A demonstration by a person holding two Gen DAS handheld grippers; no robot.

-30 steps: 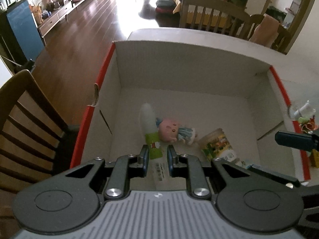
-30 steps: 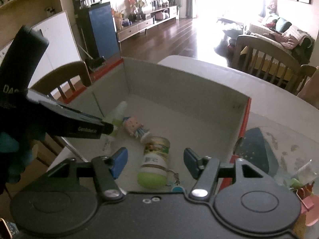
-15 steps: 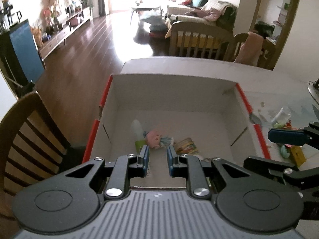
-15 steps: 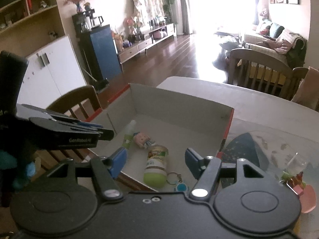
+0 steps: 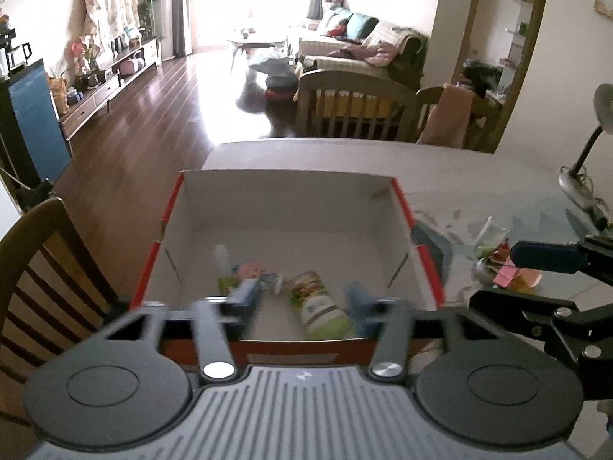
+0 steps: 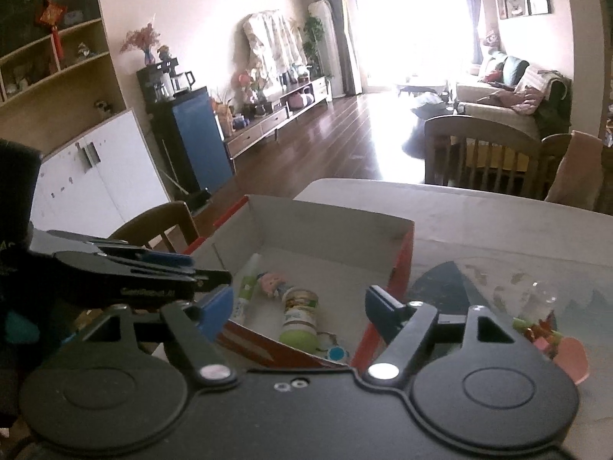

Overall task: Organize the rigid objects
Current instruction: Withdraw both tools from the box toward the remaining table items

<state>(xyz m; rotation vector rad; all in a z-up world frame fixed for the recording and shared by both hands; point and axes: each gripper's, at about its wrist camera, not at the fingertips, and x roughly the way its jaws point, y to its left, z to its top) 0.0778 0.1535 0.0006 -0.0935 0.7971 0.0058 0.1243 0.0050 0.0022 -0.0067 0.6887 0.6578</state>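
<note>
Left gripper [image 5: 302, 299] fingers [image 5: 245, 297] motion-blurred — edges smeared, nothing between them. Green-lidded jar [image 5: 320, 306] partly hidden behind right finger; label unreadable. Box [image 5: 287, 207] near wall masked by gripper body. Small clutter on table [image 6: 536, 326] right of box — too small to identify. Keyring item [image 6: 337, 353] partly cut off by right gripper body.

Box [image 5: 383, 207] far half bare; tube [image 5: 224, 272], figurine [image 5: 251, 271], bottle [image 5: 320, 306] crowd near wall.
</note>
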